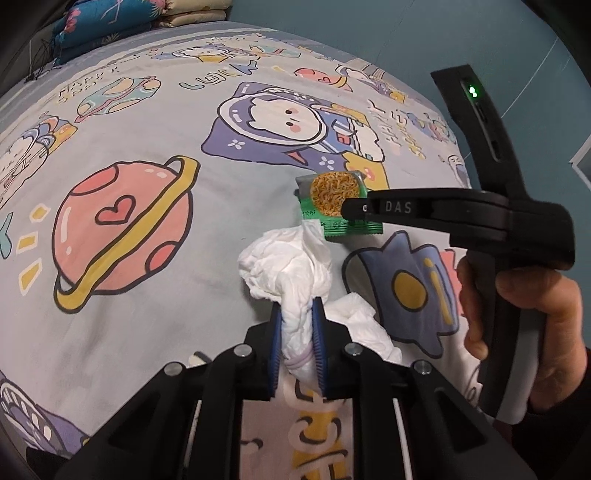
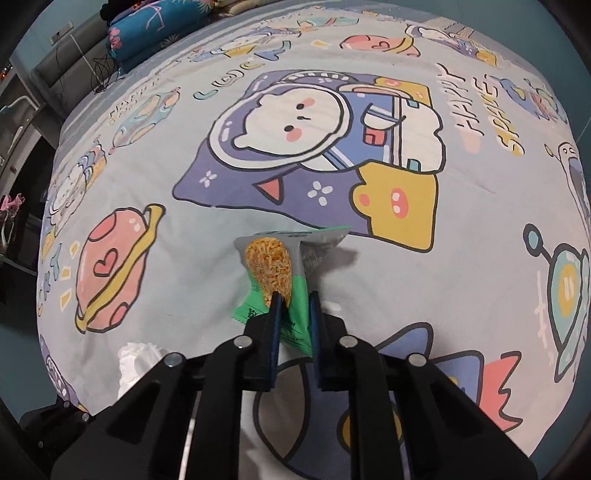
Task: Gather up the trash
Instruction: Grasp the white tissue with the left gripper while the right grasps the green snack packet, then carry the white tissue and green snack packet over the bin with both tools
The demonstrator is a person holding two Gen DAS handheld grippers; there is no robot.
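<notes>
Tissue (image 1: pixel 291 280) sits pinched in left gripper (image 1: pixel 298 314); wrapper (image 2: pixel 284 280) in right gripper (image 2: pixel 293 299).

I see a bed (image 1: pixel 147 229) with a cartoon space sheet; crumpled white tissue (image 1: pixel 288 269) and folded quilts (image 1: pixel 122 22) lie on it.

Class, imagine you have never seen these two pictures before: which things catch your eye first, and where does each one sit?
The bedsheet with its bright space cartoons fills both views. Low in the left wrist view, the left gripper is shut on crumpled white tissue. Just beyond it, the right gripper pinches a green snack packet printed with noodles.
</notes>
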